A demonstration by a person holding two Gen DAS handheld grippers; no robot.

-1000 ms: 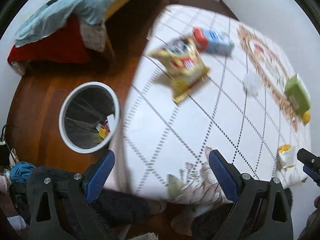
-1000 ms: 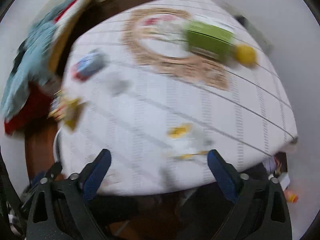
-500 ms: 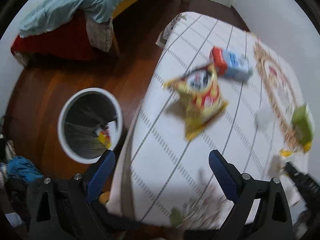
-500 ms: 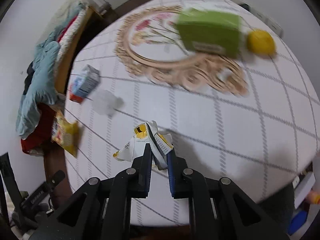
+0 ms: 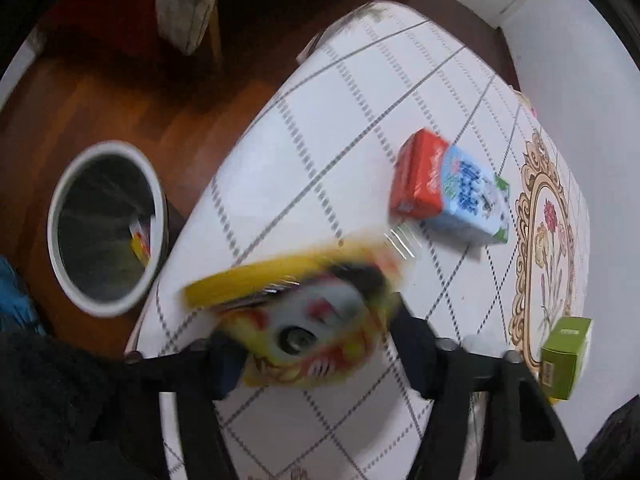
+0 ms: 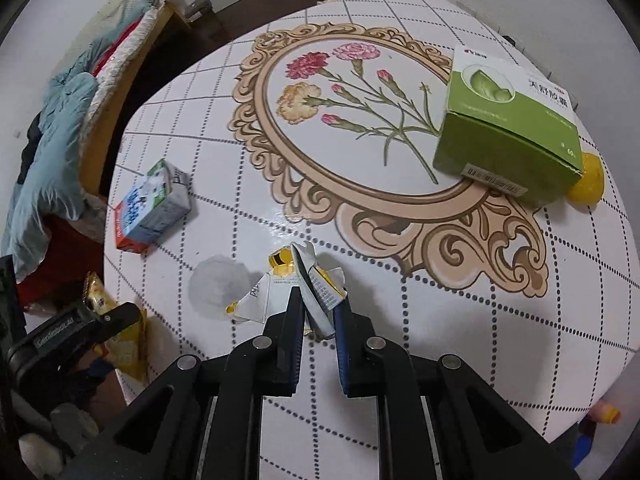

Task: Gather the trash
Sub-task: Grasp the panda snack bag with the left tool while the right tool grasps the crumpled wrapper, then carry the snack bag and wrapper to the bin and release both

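Observation:
My left gripper [image 5: 316, 348] has its jaws around a yellow snack bag [image 5: 304, 320] at the table's near left edge; the bag is blurred and fills the gap, so contact is unclear. My right gripper [image 6: 318, 312] is shut on a crumpled white and yellow wrapper [image 6: 308, 284] resting on the table. A red and blue carton lies on the table [image 5: 448, 192], also in the right wrist view [image 6: 150, 204]. A white-rimmed trash bin [image 5: 106, 228] stands on the floor left of the table, with trash inside.
A green box [image 6: 508, 120] and a yellow object [image 6: 588, 180] sit at the table's far right. A white crumpled tissue [image 6: 218, 284] lies left of the wrapper. A bed with blue bedding [image 6: 60, 120] is beyond the table. The floor is dark wood [image 5: 120, 92].
My left gripper moved forward onto the snack bag and its jaws narrowed around it. My right gripper closed on the wrapper half a second ago and still holds it.

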